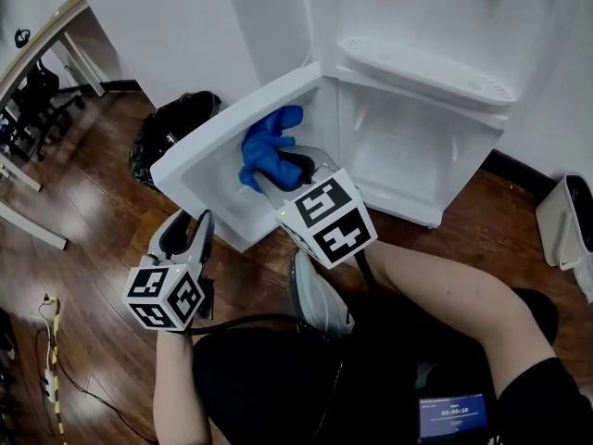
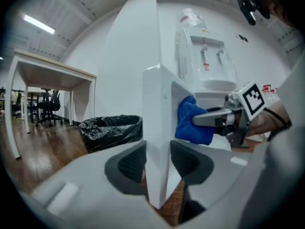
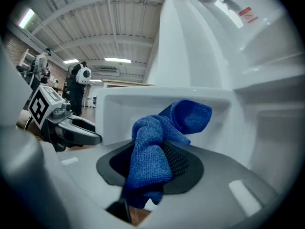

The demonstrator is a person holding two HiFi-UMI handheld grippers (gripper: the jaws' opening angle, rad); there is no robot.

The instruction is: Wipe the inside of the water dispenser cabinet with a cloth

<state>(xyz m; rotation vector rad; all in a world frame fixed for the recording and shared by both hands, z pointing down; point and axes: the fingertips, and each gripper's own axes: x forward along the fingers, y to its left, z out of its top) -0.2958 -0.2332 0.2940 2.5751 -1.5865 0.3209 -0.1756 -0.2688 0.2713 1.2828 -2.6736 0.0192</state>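
The white water dispenser (image 1: 417, 72) stands with its low cabinet (image 1: 408, 160) open. Its door (image 1: 199, 170) swings out to the left. My left gripper (image 1: 188, 222) is shut on the door's outer edge (image 2: 157, 123), one pad on each face. A bunched blue cloth (image 1: 266, 146) is clamped in my right gripper (image 1: 283, 170), which holds it against the inner side of the door (image 3: 143, 104). In the right gripper view the cloth (image 3: 152, 149) sticks up from between the pads. The left gripper view shows the cloth (image 2: 190, 123) and right gripper (image 2: 217, 118) just past the door.
A black rubbish bag (image 1: 171, 128) lies on the wood floor behind the door. A white bin (image 1: 565, 221) stands at the right wall. A desk (image 1: 37, 44) and chairs are at far left. The person's knee and shoe (image 1: 320, 295) are below the door.
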